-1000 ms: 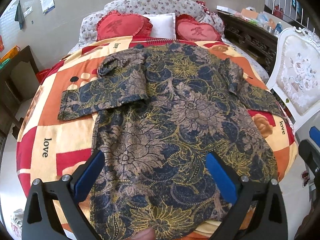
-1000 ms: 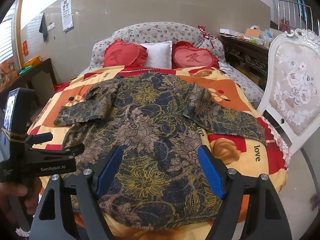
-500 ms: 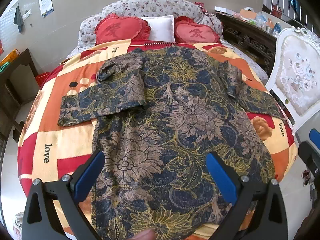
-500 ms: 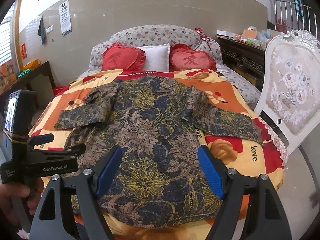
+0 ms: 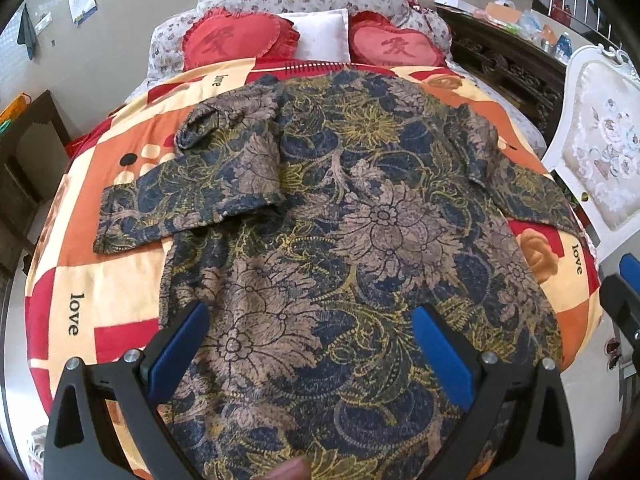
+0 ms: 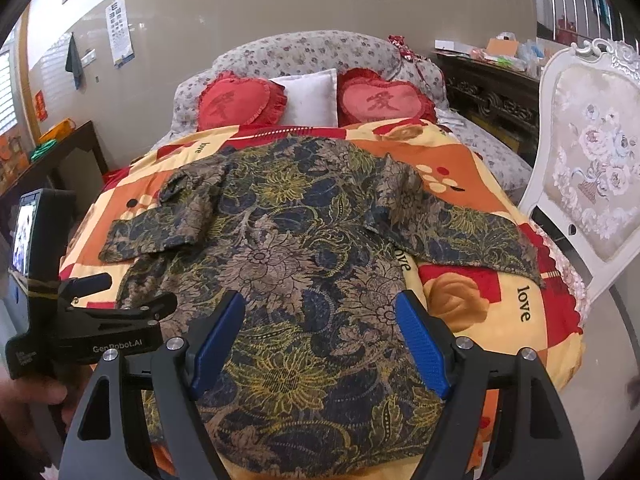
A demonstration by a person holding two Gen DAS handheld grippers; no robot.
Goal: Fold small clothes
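Note:
A dark blue, gold and tan floral long-sleeved shirt (image 5: 360,232) lies spread flat on the bed, collar toward the pillows, hem toward me. Its left sleeve (image 5: 188,200) lies bent across the quilt; its right sleeve (image 6: 452,232) stretches toward the chair. It also shows in the right wrist view (image 6: 288,264). My left gripper (image 5: 312,340) is open and empty, hovering over the lower part of the shirt. My right gripper (image 6: 320,332) is open and empty above the hem. The left gripper body (image 6: 76,320) shows at the left of the right wrist view.
The bed carries an orange, red and cream quilt (image 5: 80,276) with "love" printed on it. Two red heart cushions (image 5: 236,36) and a white pillow (image 5: 320,36) lie at the headboard. A white ornate chair (image 6: 588,184) stands at the right. Dark wood furniture stands on both sides.
Both grippers have moved slightly forward and up over the shirt. Both stay open. The shirt has not moved.

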